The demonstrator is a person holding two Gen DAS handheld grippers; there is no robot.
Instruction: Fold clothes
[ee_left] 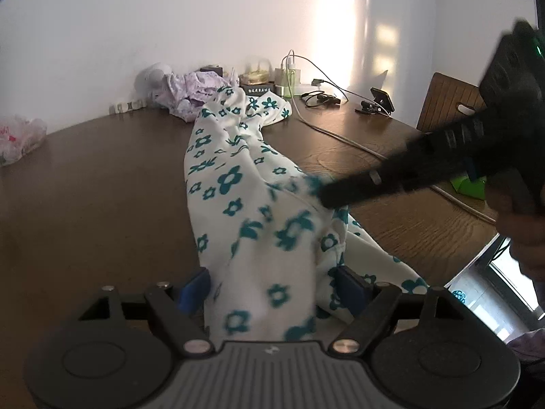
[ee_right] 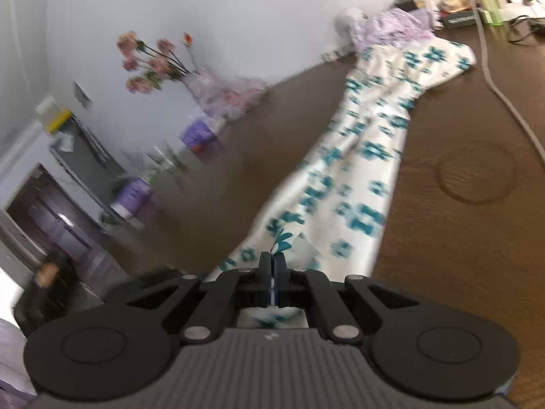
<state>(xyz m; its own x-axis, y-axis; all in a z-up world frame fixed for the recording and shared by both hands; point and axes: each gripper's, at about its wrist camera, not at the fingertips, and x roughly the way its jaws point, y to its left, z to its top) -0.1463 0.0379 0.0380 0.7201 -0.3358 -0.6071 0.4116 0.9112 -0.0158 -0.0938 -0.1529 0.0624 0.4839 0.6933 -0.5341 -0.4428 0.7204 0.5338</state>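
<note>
Between the spread left gripper (ee_left: 272, 286) fingers, floral garment (ee_left: 235, 177), right gripper (ee_right: 272, 266) clamped.

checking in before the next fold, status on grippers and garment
Right gripper shut on floral garment edge. Left gripper open, cloth between its fingers. Garment stretched along table. White cable beside it, apart.

The garment (ee_left: 238, 184) is white with teal flowers all over (some big, some tiny). The table (ee_left: 102, 184) is dark brown wood grain. The crumpled cloth (ee_left: 190, 93) at the back is pale purple, and the grippers have blue pads (ee_left: 196, 288).
</note>
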